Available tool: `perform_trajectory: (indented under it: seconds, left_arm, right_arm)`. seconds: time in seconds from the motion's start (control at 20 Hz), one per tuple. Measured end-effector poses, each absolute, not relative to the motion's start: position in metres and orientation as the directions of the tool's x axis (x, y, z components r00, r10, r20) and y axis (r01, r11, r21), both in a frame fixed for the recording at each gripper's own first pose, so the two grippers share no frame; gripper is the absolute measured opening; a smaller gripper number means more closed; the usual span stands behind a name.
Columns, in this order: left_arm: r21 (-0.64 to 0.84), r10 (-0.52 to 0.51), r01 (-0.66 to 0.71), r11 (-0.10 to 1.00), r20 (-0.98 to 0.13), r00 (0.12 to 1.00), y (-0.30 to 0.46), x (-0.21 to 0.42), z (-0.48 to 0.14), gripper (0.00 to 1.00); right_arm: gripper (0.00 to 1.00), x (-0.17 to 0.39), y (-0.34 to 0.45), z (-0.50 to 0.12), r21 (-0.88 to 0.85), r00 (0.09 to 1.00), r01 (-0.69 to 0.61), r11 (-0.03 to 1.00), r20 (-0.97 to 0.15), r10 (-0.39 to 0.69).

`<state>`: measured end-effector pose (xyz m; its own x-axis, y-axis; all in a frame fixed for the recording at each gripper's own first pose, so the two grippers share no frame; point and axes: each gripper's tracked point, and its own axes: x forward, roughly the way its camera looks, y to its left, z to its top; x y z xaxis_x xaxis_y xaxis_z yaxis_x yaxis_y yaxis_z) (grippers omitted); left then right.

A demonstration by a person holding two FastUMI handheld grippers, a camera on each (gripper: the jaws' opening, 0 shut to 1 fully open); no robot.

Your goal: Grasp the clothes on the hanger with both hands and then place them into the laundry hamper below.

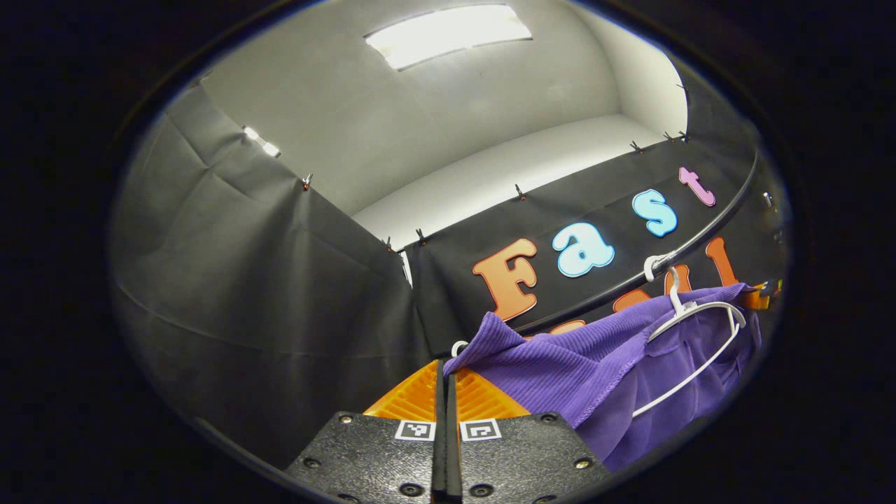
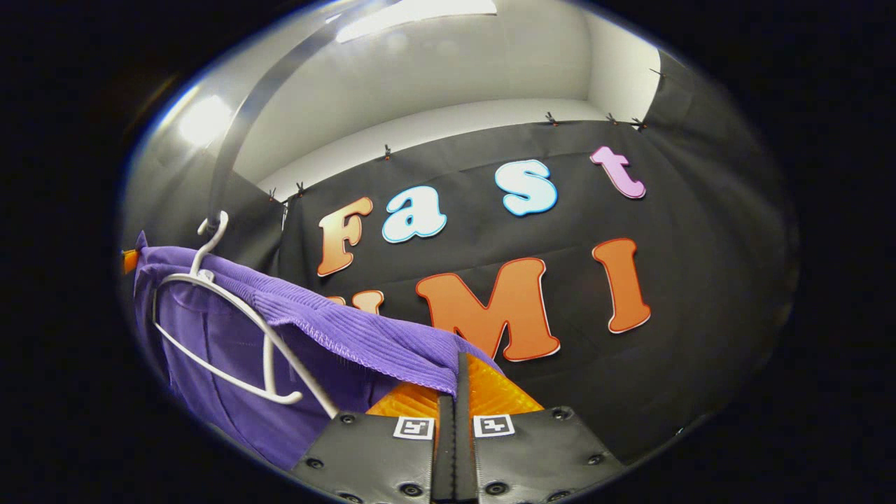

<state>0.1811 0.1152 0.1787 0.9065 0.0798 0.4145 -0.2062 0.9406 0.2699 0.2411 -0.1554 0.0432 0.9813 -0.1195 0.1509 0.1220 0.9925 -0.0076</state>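
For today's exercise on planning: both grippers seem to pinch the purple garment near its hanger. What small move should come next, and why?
Probably lift both ends together to slip the purple garment off the white hanger. Left gripper and right gripper each look shut on its edge, while the hanger's hook is on the rail.

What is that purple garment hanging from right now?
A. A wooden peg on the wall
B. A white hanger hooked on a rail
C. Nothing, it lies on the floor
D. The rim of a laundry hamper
B: the purple garment drapes over a white hanger whose hook sits on the rail, while both grippers pinch its edges.
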Motion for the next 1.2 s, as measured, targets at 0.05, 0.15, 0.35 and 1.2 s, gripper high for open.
perform_trajectory:
  seconds: [0.05,0.15,0.35,1.2]
  left_arm:
    - [0.262,0.077,-0.195,0.945,0.402,0.913,0.117,0.189,0.175,0.00]
    - [0.287,0.081,-0.196,0.938,0.369,0.926,0.125,0.203,0.166,0.00]
    - [0.421,0.169,-0.293,0.858,0.307,0.937,0.146,0.217,0.146,0.00]
    - [0.169,0.314,-0.277,0.946,-0.258,0.914,0.194,0.141,-0.039,0.00]
  right_arm:
    - [0.07,0.257,-0.156,0.031,0.011,0.986,0.098,0.995,0.133,-0.099]
    - [0.07,0.286,-0.152,0.005,0.066,0.996,0.028,0.997,0.077,-0.033]
    - [0.07,0.298,-0.132,-0.063,0.088,0.998,-0.008,0.996,-0.066,0.013]
    - [0.08,0.133,-0.088,-0.175,0.121,0.852,0.271,0.955,-0.491,-0.179]
